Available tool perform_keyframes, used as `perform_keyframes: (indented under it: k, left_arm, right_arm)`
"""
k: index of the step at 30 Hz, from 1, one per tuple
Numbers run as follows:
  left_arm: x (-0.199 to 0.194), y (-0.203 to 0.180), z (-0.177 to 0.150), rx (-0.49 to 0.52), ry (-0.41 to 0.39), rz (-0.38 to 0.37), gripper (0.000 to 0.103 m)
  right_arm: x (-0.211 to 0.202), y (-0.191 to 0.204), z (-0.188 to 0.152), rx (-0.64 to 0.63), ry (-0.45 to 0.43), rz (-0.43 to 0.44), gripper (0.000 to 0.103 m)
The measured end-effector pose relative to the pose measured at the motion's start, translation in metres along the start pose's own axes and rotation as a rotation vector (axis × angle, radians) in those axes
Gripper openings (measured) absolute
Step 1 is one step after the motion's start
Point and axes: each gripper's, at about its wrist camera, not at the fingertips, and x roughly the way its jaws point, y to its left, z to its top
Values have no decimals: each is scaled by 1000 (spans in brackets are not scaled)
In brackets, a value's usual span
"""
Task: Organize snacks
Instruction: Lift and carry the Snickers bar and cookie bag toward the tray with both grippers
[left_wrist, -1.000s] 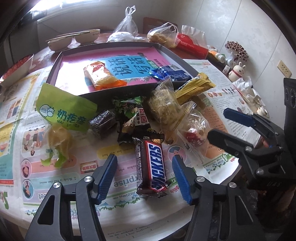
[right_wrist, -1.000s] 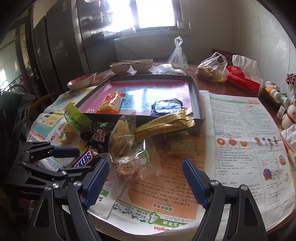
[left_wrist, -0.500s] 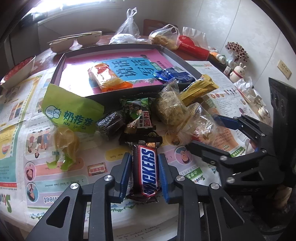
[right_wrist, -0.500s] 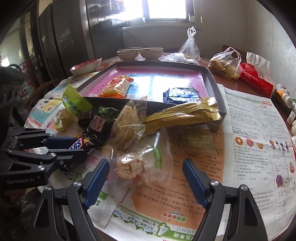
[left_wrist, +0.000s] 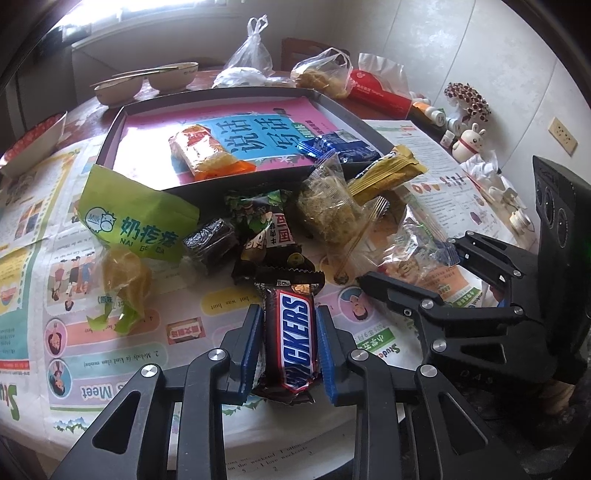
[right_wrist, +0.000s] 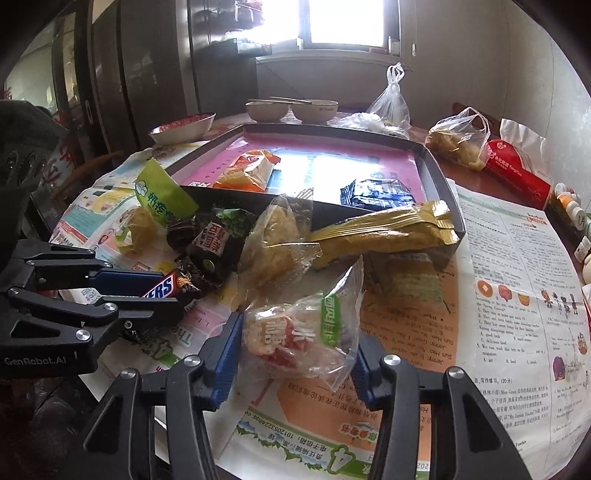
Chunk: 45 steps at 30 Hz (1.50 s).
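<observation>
Tabletop (left_wrist: 229, 306); two bowls (left_wrist: 147, 79); one tray (left_wrist: 110, 147)

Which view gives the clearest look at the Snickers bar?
The left wrist view: the brown Snickers bar lies lengthwise between the left tongs, logo fully readable, blue pads pressed on both sides. The right wrist view shows only its end poking out of those tongs, side-on.

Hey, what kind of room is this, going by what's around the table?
Probably a home dining area: bowls with chopsticks, a tissue pack and knotted plastic bags share a table spread with newspaper.
</observation>
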Motion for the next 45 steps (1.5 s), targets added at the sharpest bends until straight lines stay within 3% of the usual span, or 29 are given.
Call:
perform_keyframes:
  k: [14,45]
  left_arm:
    - [-30,12,11,-35,-85,15,29]
    - [-53,39,67,-94,-223,77,29]
  right_arm:
    - [-33,-26,16,101,-97,-6,50]
    - [-38,-30,70,116,-197,-10,50]
